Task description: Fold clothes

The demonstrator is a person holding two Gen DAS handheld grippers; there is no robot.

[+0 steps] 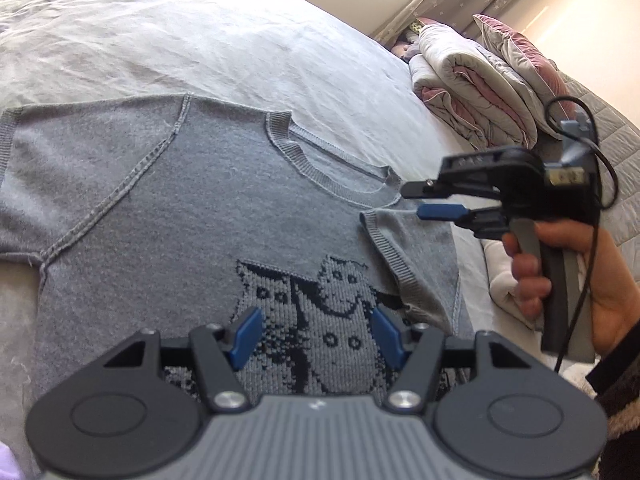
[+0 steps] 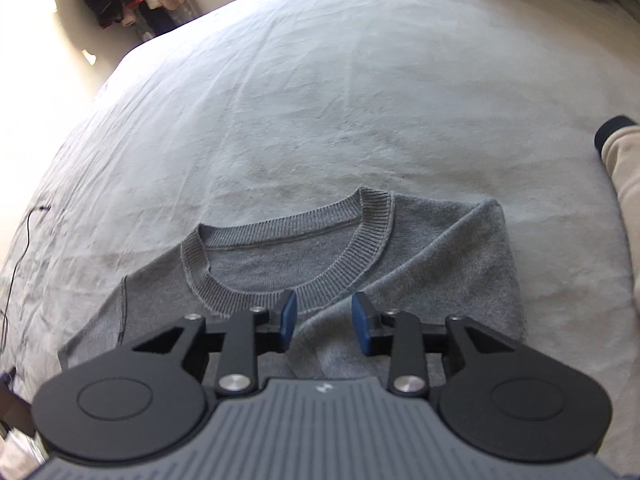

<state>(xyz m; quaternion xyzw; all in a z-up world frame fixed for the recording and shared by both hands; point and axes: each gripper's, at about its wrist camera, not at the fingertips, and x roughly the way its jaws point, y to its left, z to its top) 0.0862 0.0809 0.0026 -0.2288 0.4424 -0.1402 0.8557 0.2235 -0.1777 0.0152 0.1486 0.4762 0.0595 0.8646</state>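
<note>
Looking down along both tools, we see a grey knit sweater (image 1: 160,208) spread flat on the pale bedsheet (image 1: 200,40), its ribbed collar (image 2: 288,248) toward the far side and a dark knitted cat pattern (image 1: 320,320) on the chest. We hold the left gripper (image 1: 316,334) above that pattern with its blue pads (image 1: 246,336) well apart and nothing between them. Our right hand (image 1: 568,280) grips the handle of the right gripper (image 1: 424,200), which hovers just over the sweater's right sleeve (image 1: 412,252); that sleeve lies folded inward across the body, its ribbed cuff near the collar. From its own camera the right gripper's jaws stand partly apart just in front of the collar, with no cloth pinched between them. A rolled quilt (image 1: 472,92) sits at the far edge of the bed, and a cream garment (image 2: 624,184) lies at the right.
</note>
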